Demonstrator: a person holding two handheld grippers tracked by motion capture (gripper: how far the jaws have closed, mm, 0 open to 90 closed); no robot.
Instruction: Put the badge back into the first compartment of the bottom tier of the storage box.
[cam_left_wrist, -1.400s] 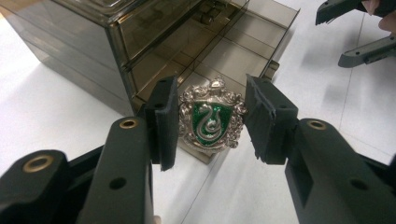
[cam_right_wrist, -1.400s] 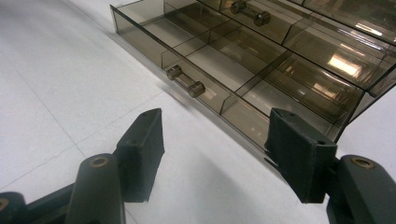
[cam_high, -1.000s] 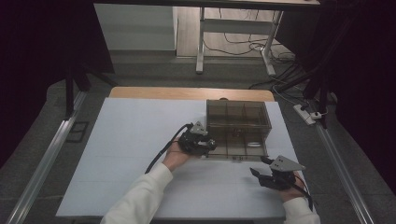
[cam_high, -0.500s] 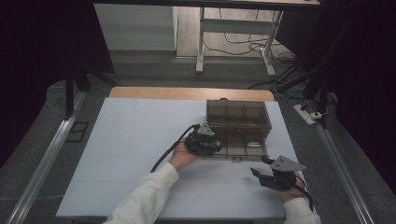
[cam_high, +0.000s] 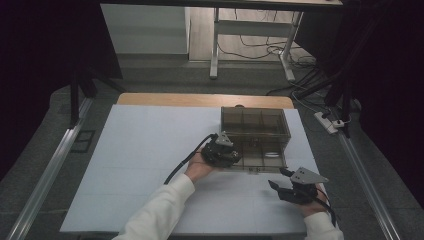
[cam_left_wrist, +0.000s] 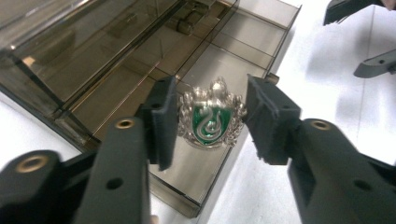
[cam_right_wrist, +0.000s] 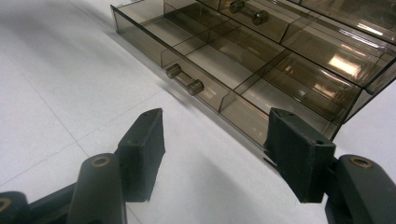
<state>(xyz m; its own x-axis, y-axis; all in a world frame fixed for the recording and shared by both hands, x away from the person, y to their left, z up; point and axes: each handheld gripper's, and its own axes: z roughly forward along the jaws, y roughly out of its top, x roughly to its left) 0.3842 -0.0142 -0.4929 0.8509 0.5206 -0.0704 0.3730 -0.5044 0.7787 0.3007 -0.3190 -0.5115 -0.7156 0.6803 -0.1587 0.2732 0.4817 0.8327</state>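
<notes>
A smoked clear drawer box (cam_high: 255, 121) stands on the white table, its lower drawer (cam_high: 265, 156) pulled out toward me. My left gripper (cam_high: 231, 155) reaches over that drawer's left end. A silver and green crest badge (cam_left_wrist: 211, 122) sits between its jaws over a drawer compartment (cam_left_wrist: 201, 163). The jaws have just been opening, and a small gap shows at the right pad (cam_left_wrist: 264, 116). My right gripper (cam_high: 278, 178) rests low on the table in front of the drawer's right end, open with nothing between its fingers (cam_right_wrist: 142, 149).
The drawer front carries a small bar handle (cam_right_wrist: 185, 79), and another handle (cam_right_wrist: 247, 11) shows farther back. White table surface (cam_high: 150, 150) spreads wide to the left. A cable (cam_high: 182, 162) trails from the left gripper. Metal rails (cam_high: 45, 175) run along both table sides.
My left hand has shifted slightly right, bringing its gripper over the drawer's left end. The right hand and its gripper have stayed in place.
</notes>
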